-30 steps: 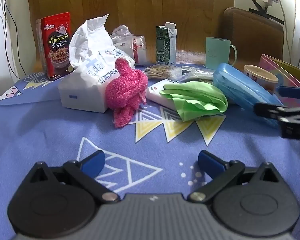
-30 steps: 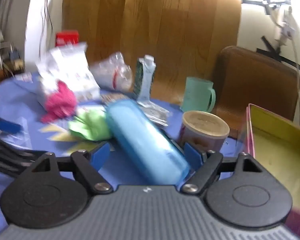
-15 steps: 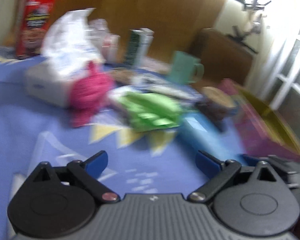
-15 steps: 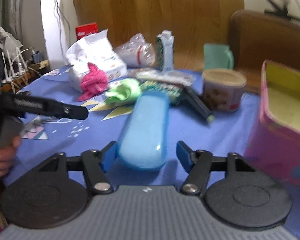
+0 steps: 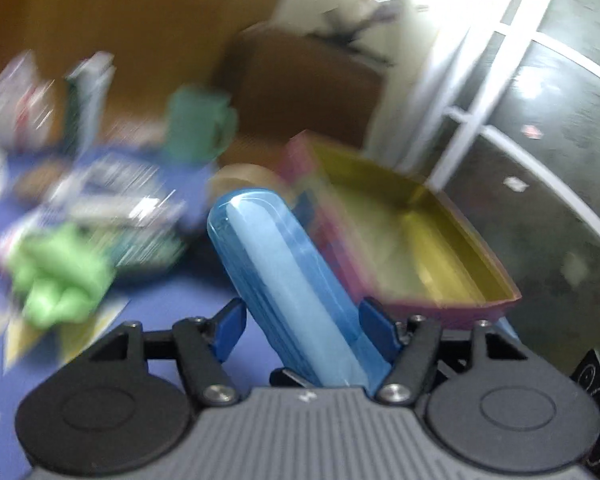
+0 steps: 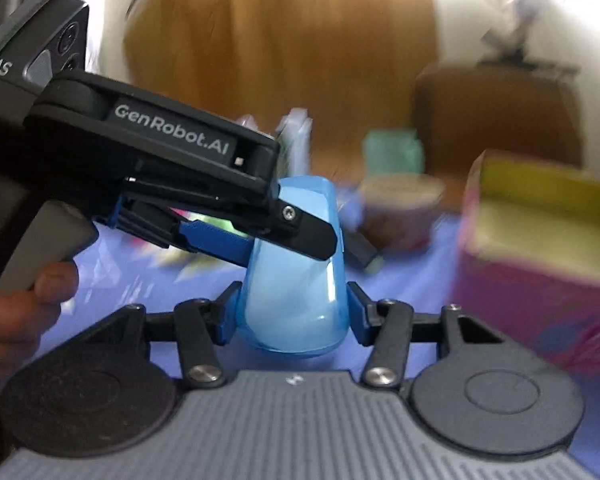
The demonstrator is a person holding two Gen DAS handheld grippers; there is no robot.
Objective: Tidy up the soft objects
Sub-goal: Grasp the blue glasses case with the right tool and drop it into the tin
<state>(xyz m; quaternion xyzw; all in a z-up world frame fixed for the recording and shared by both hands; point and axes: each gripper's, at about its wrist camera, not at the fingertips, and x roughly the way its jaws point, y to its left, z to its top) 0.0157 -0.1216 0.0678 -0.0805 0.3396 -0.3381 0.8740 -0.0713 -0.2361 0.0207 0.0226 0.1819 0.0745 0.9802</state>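
A long blue plastic case [image 6: 296,280] sits between the fingers of my right gripper [image 6: 294,316], which is shut on its near end. My left gripper [image 5: 304,326] has come around the same case [image 5: 284,276]; its right finger touches the case, its left finger stands a little off. In the right wrist view the left gripper's body [image 6: 172,176] crosses over the case from the left. A green cloth [image 5: 60,276] lies blurred on the blue tablecloth to the left. A pink fuzzy item is barely seen at the far left edge.
A pink box with a yellow inside [image 5: 412,240] stands open to the right of the case, also in the right wrist view [image 6: 540,248]. A round tub [image 6: 400,208], a green mug [image 5: 200,128] and a carton [image 5: 88,104] stand behind. All are blurred.
My left gripper swung right from the table's middle to the blue case and narrowed around it. My right gripper closed onto the case's near end.
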